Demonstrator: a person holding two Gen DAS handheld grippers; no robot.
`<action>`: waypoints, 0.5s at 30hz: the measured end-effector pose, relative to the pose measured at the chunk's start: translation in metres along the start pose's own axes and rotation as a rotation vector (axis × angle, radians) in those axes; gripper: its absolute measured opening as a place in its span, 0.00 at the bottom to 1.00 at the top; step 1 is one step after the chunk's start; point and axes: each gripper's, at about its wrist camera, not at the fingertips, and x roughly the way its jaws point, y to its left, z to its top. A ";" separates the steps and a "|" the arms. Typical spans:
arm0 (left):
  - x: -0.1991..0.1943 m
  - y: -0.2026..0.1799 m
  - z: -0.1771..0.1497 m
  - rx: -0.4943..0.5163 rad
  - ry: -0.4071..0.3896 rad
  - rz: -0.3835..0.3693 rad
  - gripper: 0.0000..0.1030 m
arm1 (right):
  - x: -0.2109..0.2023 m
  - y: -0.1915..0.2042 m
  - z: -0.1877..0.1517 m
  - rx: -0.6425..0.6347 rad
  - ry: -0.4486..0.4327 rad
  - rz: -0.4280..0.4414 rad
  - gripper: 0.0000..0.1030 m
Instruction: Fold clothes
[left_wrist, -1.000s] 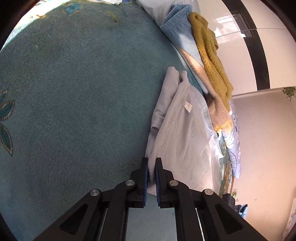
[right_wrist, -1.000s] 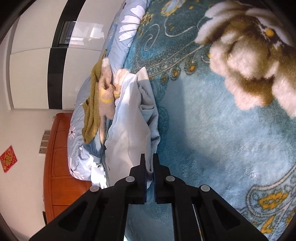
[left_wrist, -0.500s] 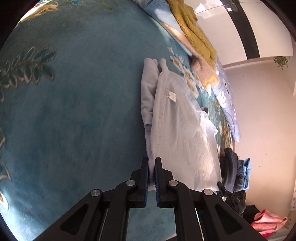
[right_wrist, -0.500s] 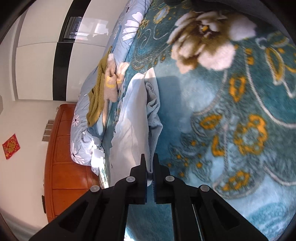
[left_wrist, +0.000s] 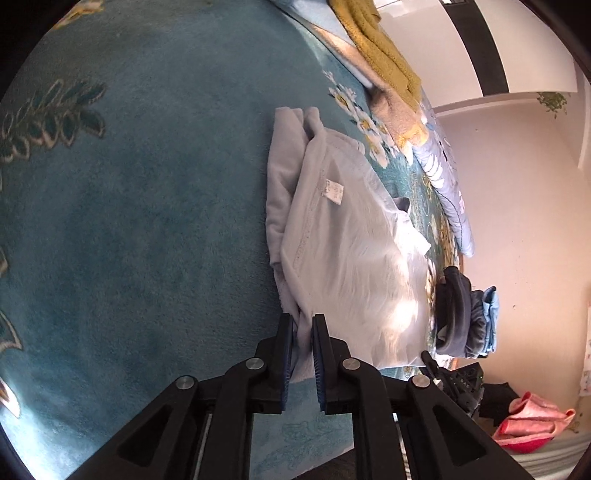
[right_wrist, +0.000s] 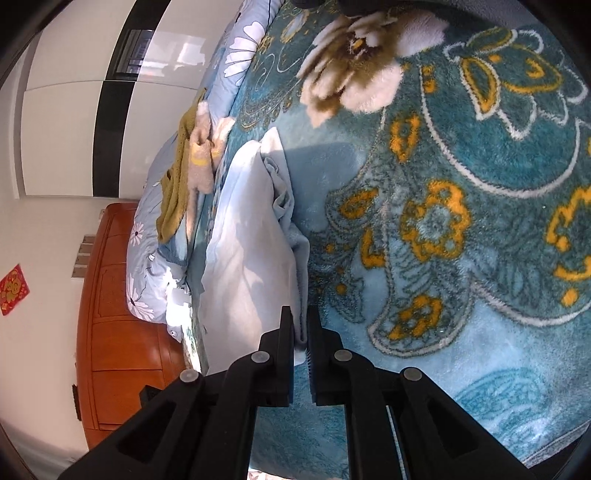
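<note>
A pale blue fleece garment (left_wrist: 343, 236), partly folded on the teal floral plush blanket (left_wrist: 147, 184), is pinched at its near edge by the left gripper (left_wrist: 303, 334) and the right gripper (right_wrist: 301, 328), so that both corners can be carried together.

Fleece garment (left_wrist: 343, 258) soft, matt; blanket (right_wrist: 461, 229) plush pile; headboard (right_wrist: 110, 302) glossy wood.

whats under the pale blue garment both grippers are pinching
The pale blue garment lies on the teal floral blanket, which shows all round it. Its own folded layers peek out along one edge. Anything else beneath is covered. The left gripper and right gripper pinch its near edge.
</note>
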 end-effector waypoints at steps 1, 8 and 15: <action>-0.002 -0.003 0.005 0.024 -0.010 0.025 0.21 | -0.002 0.000 0.001 -0.017 -0.004 -0.023 0.08; 0.001 -0.023 0.062 0.122 -0.096 0.118 0.38 | 0.000 0.027 0.037 -0.145 -0.049 -0.087 0.17; 0.051 -0.050 0.116 0.246 -0.090 0.256 0.39 | 0.048 0.093 0.086 -0.397 -0.018 -0.139 0.30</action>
